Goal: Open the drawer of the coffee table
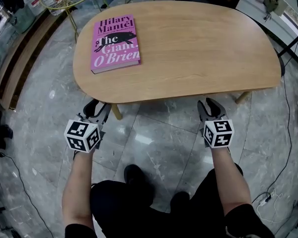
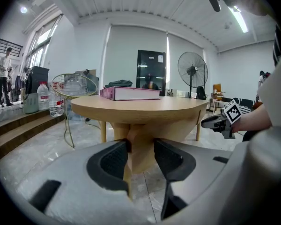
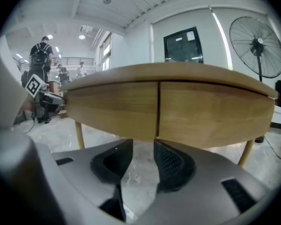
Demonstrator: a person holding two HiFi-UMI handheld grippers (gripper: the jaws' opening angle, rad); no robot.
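Head view: coffee table [image 1: 198, 43], pink book [image 1: 115, 42] on its far left. Left gripper [image 1: 98, 104] is at the near edge, jaws wide apart, gripping nothing. Right gripper [image 1: 210, 103] is partly open and empty, just under the closed drawer front [image 3: 210, 114].

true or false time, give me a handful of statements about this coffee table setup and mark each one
1. A pink book lies on the coffee table. True.
2. A drawer stands pulled out. False: the front panels under the top sit flush with each other, closed.
3. The right gripper is clamped on the table's edge. False: its jaws stand apart with nothing between them, just below the front.
4. A standing fan is in the room. True.
5. The left gripper has its jaws apart. True.
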